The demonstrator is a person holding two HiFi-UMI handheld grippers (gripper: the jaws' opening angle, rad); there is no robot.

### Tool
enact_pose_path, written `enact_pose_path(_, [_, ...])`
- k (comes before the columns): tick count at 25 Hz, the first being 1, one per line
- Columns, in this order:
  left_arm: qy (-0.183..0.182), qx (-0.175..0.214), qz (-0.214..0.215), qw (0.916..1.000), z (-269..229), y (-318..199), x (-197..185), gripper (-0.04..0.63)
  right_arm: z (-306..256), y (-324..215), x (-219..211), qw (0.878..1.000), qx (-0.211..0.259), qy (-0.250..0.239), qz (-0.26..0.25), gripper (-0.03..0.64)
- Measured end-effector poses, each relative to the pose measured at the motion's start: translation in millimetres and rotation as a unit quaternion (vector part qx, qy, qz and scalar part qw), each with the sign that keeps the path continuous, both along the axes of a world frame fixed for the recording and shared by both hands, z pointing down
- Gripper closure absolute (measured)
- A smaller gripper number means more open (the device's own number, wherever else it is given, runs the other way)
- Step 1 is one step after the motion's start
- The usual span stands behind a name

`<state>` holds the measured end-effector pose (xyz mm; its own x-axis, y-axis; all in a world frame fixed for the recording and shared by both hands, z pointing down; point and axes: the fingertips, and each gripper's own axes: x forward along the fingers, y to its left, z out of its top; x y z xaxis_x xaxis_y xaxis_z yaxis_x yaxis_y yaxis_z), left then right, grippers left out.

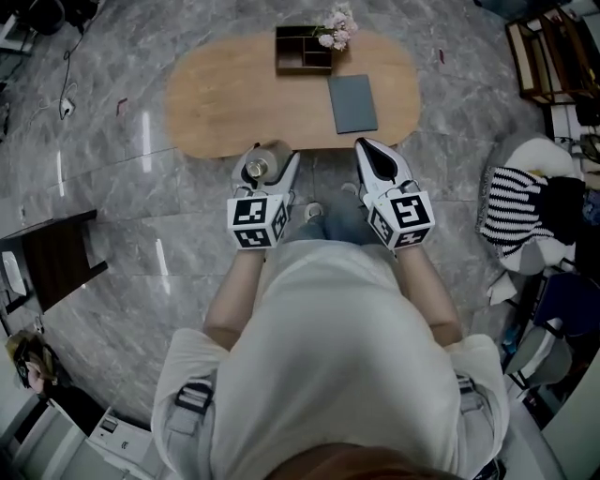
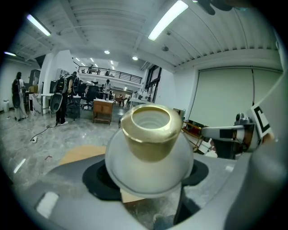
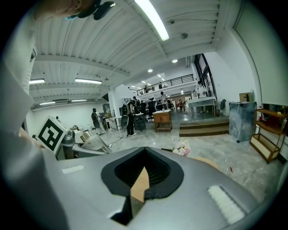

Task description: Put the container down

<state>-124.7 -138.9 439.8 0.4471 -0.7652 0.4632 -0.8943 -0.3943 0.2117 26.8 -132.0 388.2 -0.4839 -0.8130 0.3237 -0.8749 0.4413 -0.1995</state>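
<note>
My left gripper [image 1: 265, 169] is shut on a small round container [image 2: 149, 150] with a white body and a gold neck; its open mouth faces the camera in the left gripper view. In the head view the container [image 1: 256, 169] hangs at the near edge of the oval wooden table [image 1: 225, 94]. My right gripper [image 1: 380, 159] is level with the left one, at the same table edge. Its jaws are pressed together with nothing between them, and its fingertips [image 3: 135, 197] leave only a thin slit.
On the table lie a dark grey notebook [image 1: 352, 102] and a dark wooden organiser box [image 1: 302, 50] with pink flowers [image 1: 337, 29]. A dark stool [image 1: 56, 258] stands at the left, striped cloth [image 1: 516, 204] at the right. People stand far off in the hall [image 2: 63, 96].
</note>
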Motion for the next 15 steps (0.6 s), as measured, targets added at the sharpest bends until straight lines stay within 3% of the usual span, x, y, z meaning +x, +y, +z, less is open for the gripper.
enact_pose_path(15, [-0.003,-0.049,-0.021,0.9986,98,-72,40,0.250,79,-70,21,0.998,-0.049,0.016,-0.027,0.618])
